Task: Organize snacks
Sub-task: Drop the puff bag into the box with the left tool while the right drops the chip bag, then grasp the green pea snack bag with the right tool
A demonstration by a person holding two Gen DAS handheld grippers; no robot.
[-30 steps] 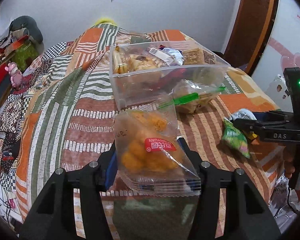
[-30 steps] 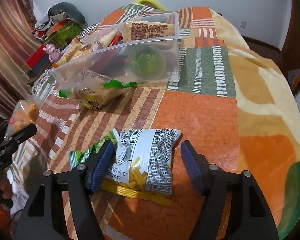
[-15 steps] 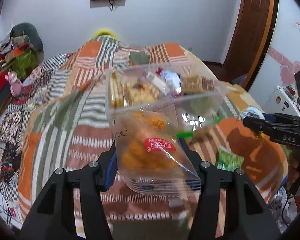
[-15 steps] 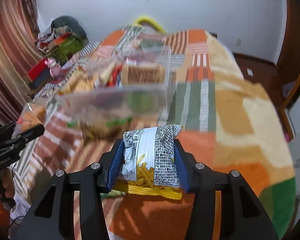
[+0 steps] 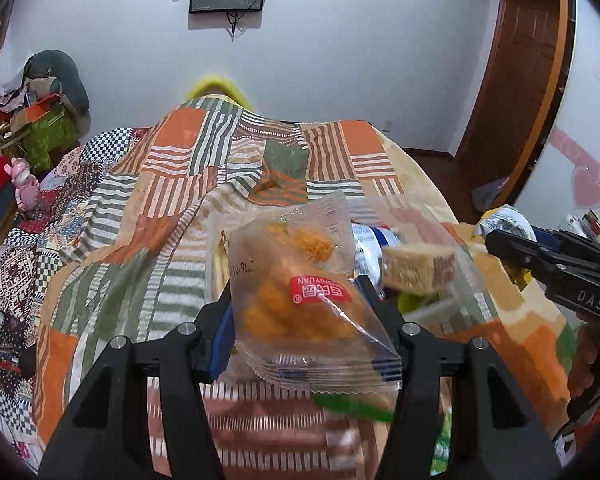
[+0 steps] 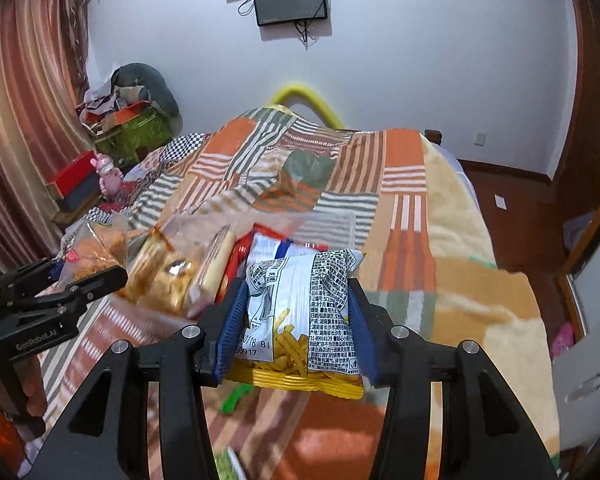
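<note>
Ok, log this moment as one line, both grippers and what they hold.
left gripper: shut on clear packet of orange puffs | right gripper: shut on white printed fries bag | clear plastic bin: ahead

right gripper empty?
No, the right gripper is shut on a white fries packet, its blue pads pressing both sides of the packet.

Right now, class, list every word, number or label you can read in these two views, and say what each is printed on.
"DAS": on the right gripper, seen from the left wrist.
"GenRobot.AI": on the left gripper, seen from the right wrist.
"SHIYUAN" (upside down, first letters unclear): red label on the clear orange-snack bag.
"0118 81" and "50917": on the white fries packet.
The packet's small Chinese print: too small to read.
</note>
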